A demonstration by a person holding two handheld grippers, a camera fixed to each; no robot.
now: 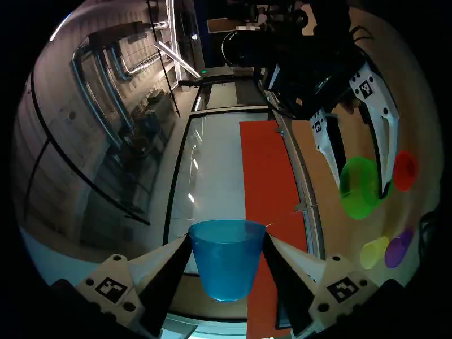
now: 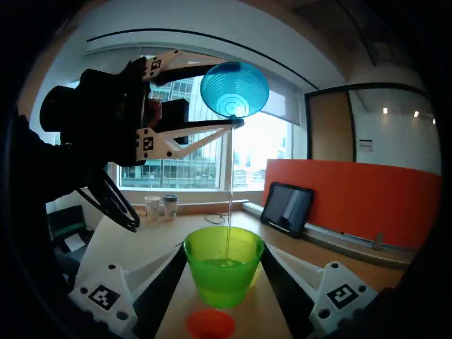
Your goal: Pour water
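My left gripper [image 1: 227,260] is shut on a blue cup [image 1: 227,259], tipped on its side; from the right gripper view the same blue cup [image 2: 234,89] hangs high with its bottom toward the camera. A thin stream of water [image 2: 229,186] falls from it into a green cup [image 2: 224,271], which holds some water. My right gripper [image 2: 224,274] is shut on that green cup, upright above the wooden table [image 2: 130,243]. In the left gripper view the green cup [image 1: 359,186] sits between the right gripper's white fingers [image 1: 387,124], well below.
On the table [image 1: 333,226] lie an orange cup [image 1: 405,170], a yellow cup [image 1: 373,252] and a purple cup [image 1: 399,248]; the orange cup [image 2: 211,324] also sits just under the green one. A tablet [image 2: 288,208] leans by an orange partition [image 2: 361,195]. Two jars [image 2: 161,206] stand near the window.
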